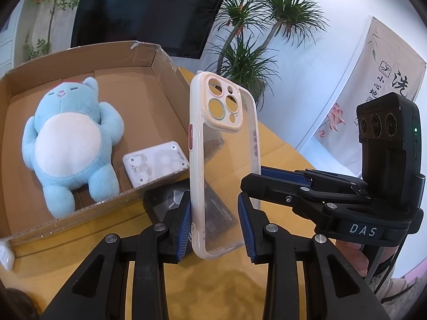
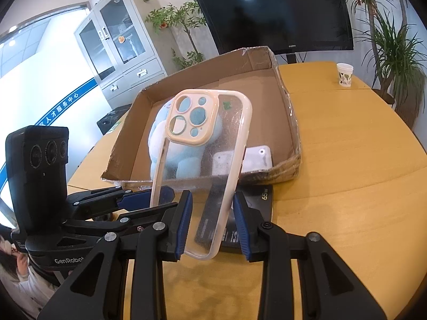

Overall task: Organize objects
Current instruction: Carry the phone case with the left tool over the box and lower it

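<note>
The phone case (image 1: 222, 160) stands upright in the air between both grippers, long axis vertical, and which one holds it I cannot tell: in each wrist view the pads look parted around its lower end, the left gripper (image 1: 216, 226) touching on one side, the right gripper (image 2: 213, 226) with a gap. The box (image 1: 149, 53) lies just ahead, its near wall low, with a blue plush (image 1: 69, 138) and white block (image 1: 154, 164) inside; a dark slab (image 2: 250, 213) lies below the case, so the case must rise over that wall

both wrist views close, facing cardboard box (image 1: 149, 61) (image 2: 256, 61); shared: box, tv (image 1: 144, 8) (image 2: 277, 10).
</note>
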